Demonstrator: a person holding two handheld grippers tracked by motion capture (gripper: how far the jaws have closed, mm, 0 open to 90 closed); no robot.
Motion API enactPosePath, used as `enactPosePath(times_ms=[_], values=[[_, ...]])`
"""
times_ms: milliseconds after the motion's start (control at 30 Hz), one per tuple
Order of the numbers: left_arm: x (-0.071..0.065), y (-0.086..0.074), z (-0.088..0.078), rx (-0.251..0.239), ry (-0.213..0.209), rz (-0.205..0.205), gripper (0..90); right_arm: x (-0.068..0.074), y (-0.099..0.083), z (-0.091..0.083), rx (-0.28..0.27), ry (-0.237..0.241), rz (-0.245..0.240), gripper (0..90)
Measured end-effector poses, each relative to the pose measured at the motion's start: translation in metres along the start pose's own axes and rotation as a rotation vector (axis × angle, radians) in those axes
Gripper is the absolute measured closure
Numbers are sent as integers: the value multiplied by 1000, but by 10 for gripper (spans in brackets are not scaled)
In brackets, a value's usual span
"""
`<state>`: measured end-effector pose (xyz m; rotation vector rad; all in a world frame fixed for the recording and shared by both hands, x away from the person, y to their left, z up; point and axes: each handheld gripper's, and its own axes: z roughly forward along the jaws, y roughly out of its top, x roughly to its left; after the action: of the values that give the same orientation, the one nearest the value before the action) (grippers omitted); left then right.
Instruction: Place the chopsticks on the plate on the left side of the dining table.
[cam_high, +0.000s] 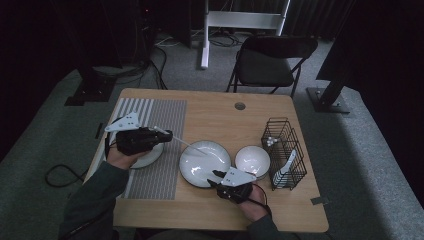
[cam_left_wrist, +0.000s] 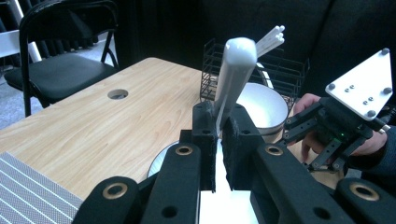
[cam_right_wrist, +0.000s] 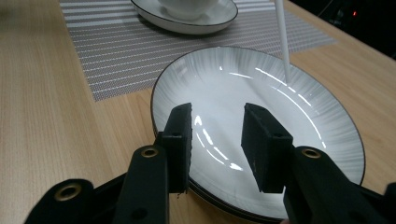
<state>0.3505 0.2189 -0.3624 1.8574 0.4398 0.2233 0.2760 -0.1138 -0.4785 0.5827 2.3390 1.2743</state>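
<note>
My left gripper (cam_high: 169, 134) (cam_left_wrist: 218, 122) is shut on a long white utensil (cam_high: 186, 143) (cam_left_wrist: 238, 65) (cam_right_wrist: 281, 32), which slants from the jaws down to the white plate (cam_high: 200, 167) (cam_right_wrist: 280, 121). The utensil's far end meets the plate's surface. My right gripper (cam_high: 214, 178) (cam_right_wrist: 217, 126) hovers over the plate's near rim. Its jaws are open, with only the plate's glaze showing between them. In the left gripper view the right gripper (cam_left_wrist: 308, 140) sits off to the right, in a hand.
A striped placemat (cam_high: 160, 120) (cam_right_wrist: 116, 46) carries a small saucer (cam_high: 150, 157) (cam_right_wrist: 205, 23) under the left hand. A white bowl (cam_high: 252, 160) (cam_left_wrist: 266, 105) and a black wire basket (cam_high: 284, 147) (cam_left_wrist: 285, 70) stand right of the plate. A folding chair (cam_high: 267, 60) stands behind the table.
</note>
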Motion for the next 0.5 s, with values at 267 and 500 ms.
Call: enactPosePath(times_ms=[267,500], values=[[-3,-2,-3,5,-5,2,849,-1,6,6,34,16,59,639],[-6,-2,-3,6,-17,5,849,-3,15,8,32,-2,76,580]])
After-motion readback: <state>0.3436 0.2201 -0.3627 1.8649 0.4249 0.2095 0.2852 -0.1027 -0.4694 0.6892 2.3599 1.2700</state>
